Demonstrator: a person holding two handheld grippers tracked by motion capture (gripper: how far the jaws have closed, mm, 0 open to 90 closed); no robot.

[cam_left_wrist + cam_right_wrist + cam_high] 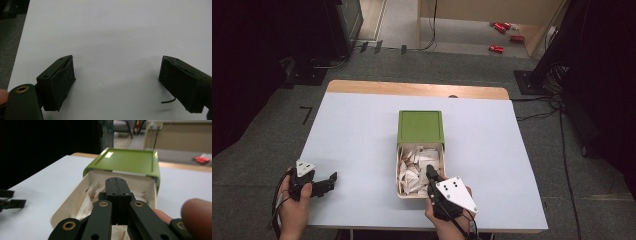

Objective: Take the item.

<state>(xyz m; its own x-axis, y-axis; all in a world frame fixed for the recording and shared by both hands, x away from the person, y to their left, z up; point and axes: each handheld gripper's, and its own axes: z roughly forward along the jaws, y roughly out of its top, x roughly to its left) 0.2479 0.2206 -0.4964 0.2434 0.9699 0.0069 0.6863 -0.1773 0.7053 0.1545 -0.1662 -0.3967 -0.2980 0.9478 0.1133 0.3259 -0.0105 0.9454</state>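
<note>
At the centre of the high view a cream rectangular box (420, 170) of white paper packets (414, 165) lies half covered by its green sliding lid (420, 126). The right gripper (431, 172) is over the packets; its own view shows the jaws pressed together on nothing. The left gripper (331, 181), jaws wide apart, rests lower left on bare white tabletop (357, 135) near the table's edge.

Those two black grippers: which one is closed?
The right gripper, over the cream box of paper packets, has its jaws pressed together; the left gripper gapes wide over bare table.

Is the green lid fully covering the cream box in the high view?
No. The green lid is slid toward the far end, leaving the near part of the cream box open with white paper packets showing inside.
</note>
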